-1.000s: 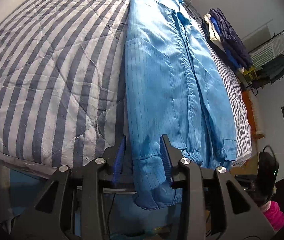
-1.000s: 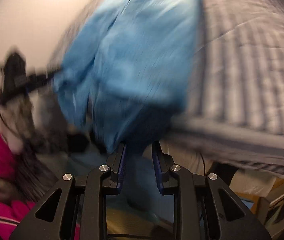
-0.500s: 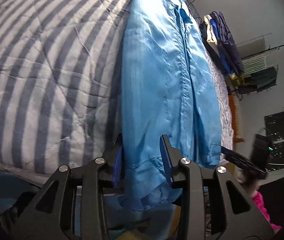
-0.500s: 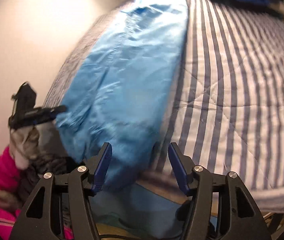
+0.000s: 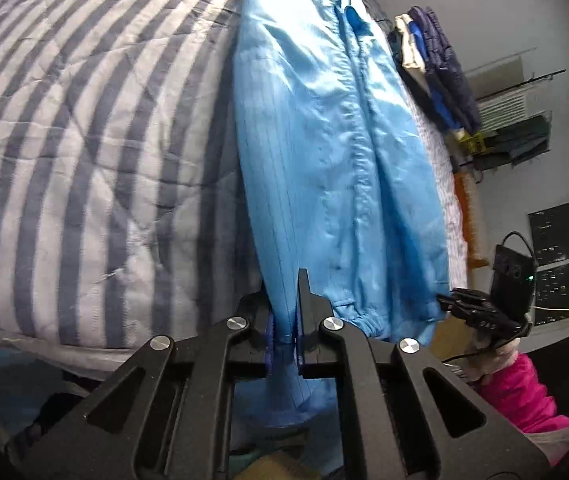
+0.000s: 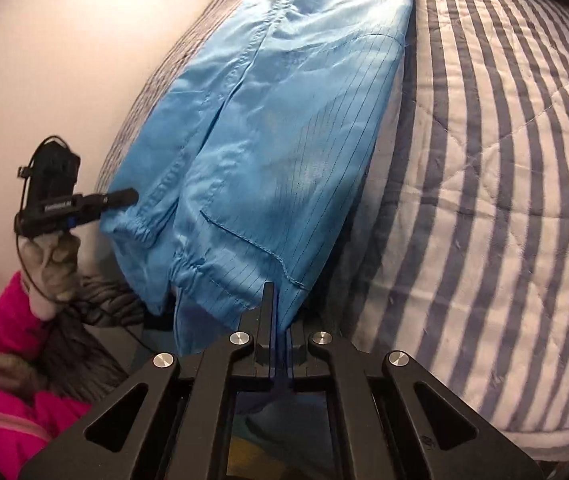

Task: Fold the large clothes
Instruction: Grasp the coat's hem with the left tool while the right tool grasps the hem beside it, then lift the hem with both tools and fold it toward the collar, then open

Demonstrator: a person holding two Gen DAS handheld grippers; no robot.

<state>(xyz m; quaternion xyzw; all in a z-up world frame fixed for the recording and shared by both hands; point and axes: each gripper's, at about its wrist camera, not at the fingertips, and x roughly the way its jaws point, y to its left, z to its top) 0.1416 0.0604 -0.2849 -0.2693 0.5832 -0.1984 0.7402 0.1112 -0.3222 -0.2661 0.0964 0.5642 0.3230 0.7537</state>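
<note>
A long light-blue coat (image 5: 324,140) lies lengthwise on a striped quilt (image 5: 84,120), its hem hanging over the near bed edge. My left gripper (image 5: 284,304) sits at one hem corner, its jaws closing with the blue fabric pinched between them. In the right wrist view the coat (image 6: 276,120) shows from the other side, and my right gripper (image 6: 280,312) is shut on the opposite hem corner. Each view catches the other gripper at the hem: the right gripper (image 5: 450,300), the left gripper (image 6: 128,197).
The striped quilt (image 6: 504,200) covers the whole bed. A pile of folded dark and white clothes (image 5: 432,60) lies at the far side, beyond it a drying rack (image 5: 516,136). A hand and pink sleeve (image 6: 12,320) are at the left; a pale wall (image 6: 64,40) stands behind.
The left jaws have closed on the hem that lay between them. The right jaws opened wide, moved onto the other hem corner and shut on it.
</note>
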